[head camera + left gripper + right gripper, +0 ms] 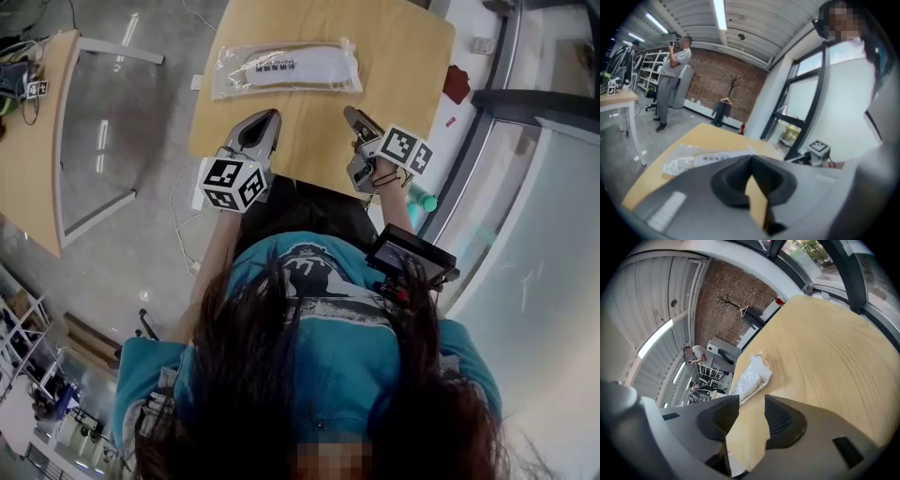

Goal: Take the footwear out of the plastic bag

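Note:
A clear plastic bag [286, 68] with pale flat footwear inside lies across the far part of the wooden table [403, 56]. The bag is closed and lies flat. My left gripper [265, 122] hovers over the near edge of the table, short of the bag, with its jaws together and nothing in them. In the left gripper view the bag [701, 159] shows just beyond the shut left gripper [751, 161]. My right gripper [354, 117] is at the near right of the table, open, with a gap between its jaws and only tabletop showing in it [752, 406]. The bag [751, 379] lies ahead of it.
A second wooden table [28, 159] stands at the left across a grey floor. A red object [457, 84] lies on the floor to the right, by glass panels. A person [672, 70] stands far off near shelves. A green bottle [424, 200] is by my right hand.

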`<action>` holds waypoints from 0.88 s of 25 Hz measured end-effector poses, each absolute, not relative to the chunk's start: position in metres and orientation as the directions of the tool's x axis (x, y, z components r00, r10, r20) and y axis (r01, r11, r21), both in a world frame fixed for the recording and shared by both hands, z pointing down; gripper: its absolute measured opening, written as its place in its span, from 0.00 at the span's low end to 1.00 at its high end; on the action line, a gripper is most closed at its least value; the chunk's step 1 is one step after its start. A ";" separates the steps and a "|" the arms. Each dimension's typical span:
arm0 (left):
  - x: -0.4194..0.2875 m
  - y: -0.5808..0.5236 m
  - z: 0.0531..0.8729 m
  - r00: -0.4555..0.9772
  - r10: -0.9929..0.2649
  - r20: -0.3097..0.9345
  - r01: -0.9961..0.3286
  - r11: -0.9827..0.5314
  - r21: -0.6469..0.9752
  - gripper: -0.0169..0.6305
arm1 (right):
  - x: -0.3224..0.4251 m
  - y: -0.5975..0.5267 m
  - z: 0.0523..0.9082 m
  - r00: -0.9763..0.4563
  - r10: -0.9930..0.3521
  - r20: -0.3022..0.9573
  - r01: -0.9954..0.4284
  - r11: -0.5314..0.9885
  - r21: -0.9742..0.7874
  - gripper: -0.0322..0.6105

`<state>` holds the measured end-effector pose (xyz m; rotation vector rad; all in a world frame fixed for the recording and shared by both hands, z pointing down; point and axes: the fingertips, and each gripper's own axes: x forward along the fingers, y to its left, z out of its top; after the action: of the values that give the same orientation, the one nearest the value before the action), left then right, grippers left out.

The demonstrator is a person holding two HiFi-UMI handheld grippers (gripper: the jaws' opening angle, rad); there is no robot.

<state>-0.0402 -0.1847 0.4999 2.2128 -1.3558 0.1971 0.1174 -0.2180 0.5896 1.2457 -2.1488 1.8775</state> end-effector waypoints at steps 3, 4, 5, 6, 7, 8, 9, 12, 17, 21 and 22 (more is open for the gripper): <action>-0.042 -0.185 0.502 0.469 -0.781 0.412 -0.873 -0.340 0.349 0.03 | 0.116 -0.233 0.607 -0.685 -0.520 0.511 -0.552 -0.089 -0.829 0.33; -0.042 -0.186 0.503 0.465 -0.780 0.418 -0.876 -0.337 0.346 0.03 | 0.114 -0.238 0.611 -0.688 -0.516 0.511 -0.544 -0.101 -0.833 0.34; -0.042 -0.188 0.503 0.463 -0.780 0.422 -0.877 -0.334 0.344 0.03 | 0.113 -0.244 0.615 -0.688 -0.516 0.511 -0.534 -0.118 -0.837 0.35; -0.042 -0.189 0.503 0.462 -0.780 0.423 -0.878 -0.333 0.345 0.03 | 0.112 -0.250 0.619 -0.685 -0.519 0.511 -0.523 -0.139 -0.841 0.35; -0.042 -0.191 0.502 0.462 -0.780 0.423 -0.877 -0.333 0.346 0.03 | 0.112 -0.255 0.622 -0.680 -0.524 0.513 -0.513 -0.159 -0.843 0.36; -0.041 -0.192 0.501 0.464 -0.779 0.421 -0.876 -0.334 0.346 0.03 | 0.112 -0.259 0.625 -0.673 -0.530 0.516 -0.508 -0.176 -0.843 0.36; -0.041 -0.193 0.500 0.466 -0.779 0.420 -0.875 -0.337 0.347 0.03 | 0.113 -0.262 0.628 -0.667 -0.533 0.520 -0.507 -0.186 -0.842 0.36; -0.041 -0.198 0.499 0.469 -0.777 0.420 -0.875 -0.342 0.344 0.03 | 0.111 -0.269 0.636 -0.652 -0.533 0.539 -0.519 -0.204 -0.830 0.35; -0.049 -0.203 0.494 0.468 -0.774 0.426 -0.876 -0.345 0.337 0.03 | 0.108 -0.279 0.645 -0.632 -0.556 0.539 -0.487 -0.257 -0.835 0.35; -0.061 -0.206 0.494 0.467 -0.776 0.425 -0.877 -0.342 0.338 0.03 | 0.101 -0.292 0.649 -0.636 -0.589 0.498 -0.403 -0.297 -0.866 0.33; -0.062 -0.205 0.495 0.466 -0.774 0.428 -0.877 -0.341 0.337 0.03 | 0.101 -0.293 0.651 -0.635 -0.598 0.489 -0.371 -0.320 -0.872 0.27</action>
<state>-0.0624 -0.2052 0.4952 2.1946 -1.3698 0.2599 0.1006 -0.2931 0.6506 1.3913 -1.9152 2.3063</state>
